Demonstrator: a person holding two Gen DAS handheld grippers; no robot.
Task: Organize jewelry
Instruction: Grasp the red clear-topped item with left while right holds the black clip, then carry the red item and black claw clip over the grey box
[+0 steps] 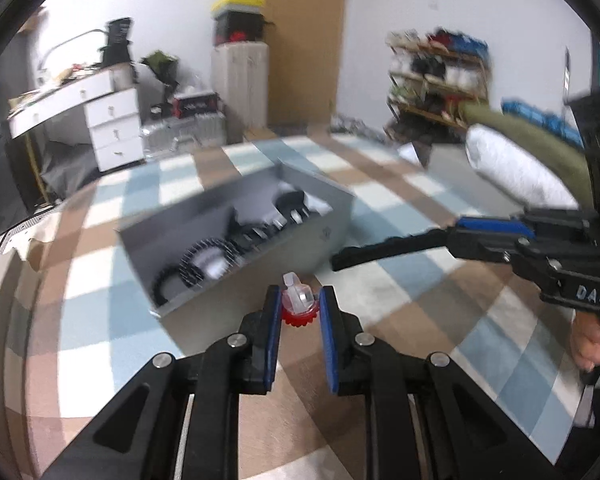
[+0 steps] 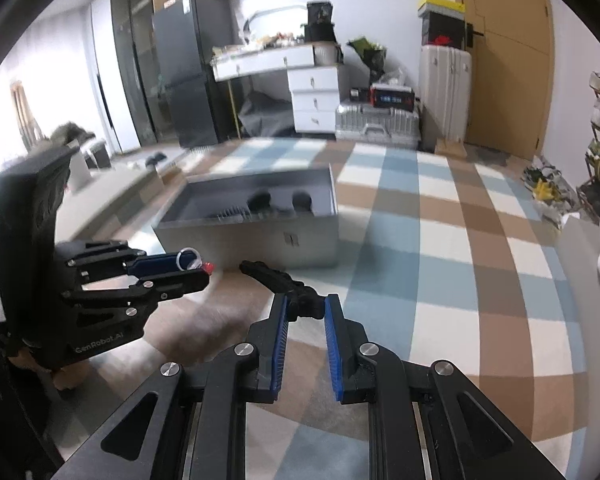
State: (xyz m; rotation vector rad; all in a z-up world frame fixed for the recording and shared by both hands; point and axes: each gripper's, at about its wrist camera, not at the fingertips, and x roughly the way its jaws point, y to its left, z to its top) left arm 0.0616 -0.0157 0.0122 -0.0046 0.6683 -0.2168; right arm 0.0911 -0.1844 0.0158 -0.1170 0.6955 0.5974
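A grey open box [image 1: 260,248] sits on the checked cloth and holds several dark jewelry pieces; it also shows in the right wrist view [image 2: 260,236]. My left gripper [image 1: 299,302] is shut on a clear plastic ring with a red base [image 1: 298,304], held just in front of the box's near wall; the ring shows in the right wrist view [image 2: 192,261] too. My right gripper [image 2: 305,306] is shut on a long black hair clip [image 2: 284,280], which points toward the box. In the left wrist view the clip [image 1: 384,250] reaches in from the right.
The checked blue, brown and white cloth [image 2: 440,240] covers the surface around the box. A white pillow [image 1: 512,176] lies at the far right. Drawers, suitcases [image 2: 374,128] and shelves stand in the background.
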